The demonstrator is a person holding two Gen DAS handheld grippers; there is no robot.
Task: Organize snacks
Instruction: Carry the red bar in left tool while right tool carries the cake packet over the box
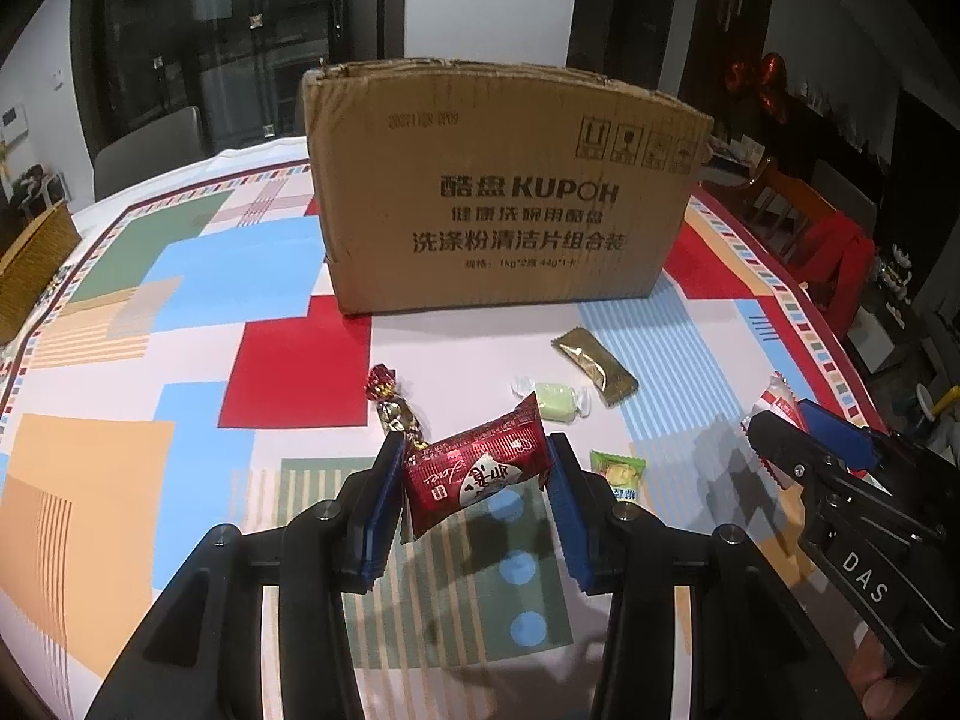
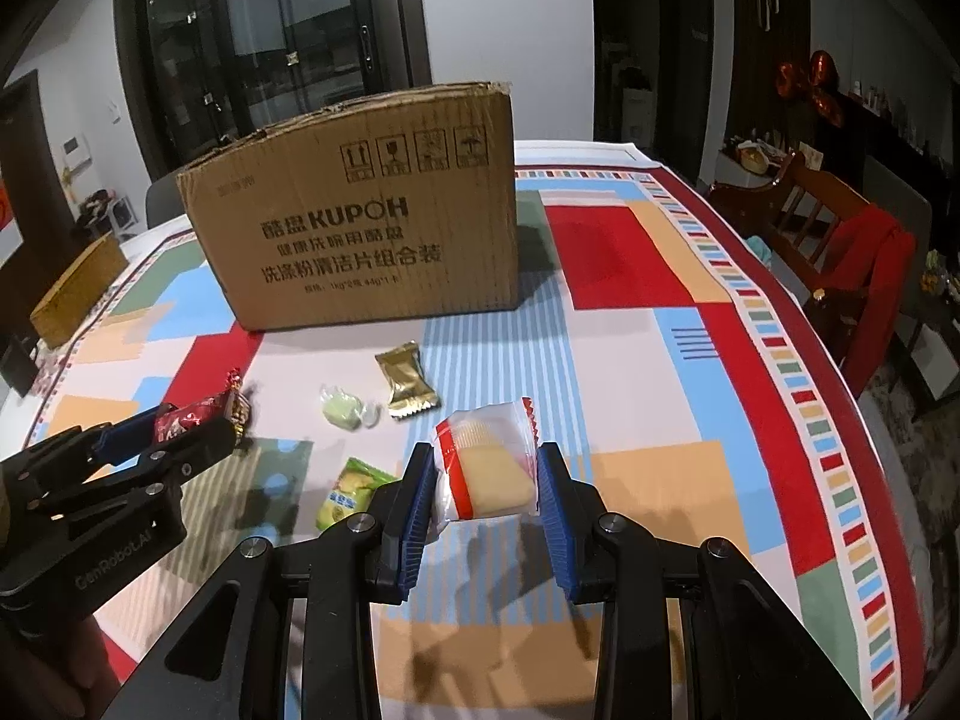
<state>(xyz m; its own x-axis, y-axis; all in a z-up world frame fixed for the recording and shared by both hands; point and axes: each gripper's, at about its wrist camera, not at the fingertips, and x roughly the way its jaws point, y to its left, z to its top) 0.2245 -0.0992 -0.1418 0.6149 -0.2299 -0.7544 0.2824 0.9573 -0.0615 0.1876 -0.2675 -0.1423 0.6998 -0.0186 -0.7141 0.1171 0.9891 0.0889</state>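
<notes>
My left gripper (image 1: 474,468) is shut on a red snack packet (image 1: 474,471) and holds it above the table. My right gripper (image 2: 486,471) is shut on a clear packet with a yellow cake (image 2: 489,471). A brown cardboard box (image 1: 504,192) stands at the back, also in the right wrist view (image 2: 360,228). On the cloth lie a gold packet (image 1: 594,366), a pale green candy (image 1: 552,399), a green packet (image 1: 618,471) and a red-gold foil candy (image 1: 390,402). The right gripper shows at the right of the left wrist view (image 1: 780,432).
The table has a colourful patchwork cloth (image 1: 180,300). A wicker basket (image 1: 30,264) sits at the far left edge. A wooden chair with a red garment (image 2: 858,258) stands to the right of the table.
</notes>
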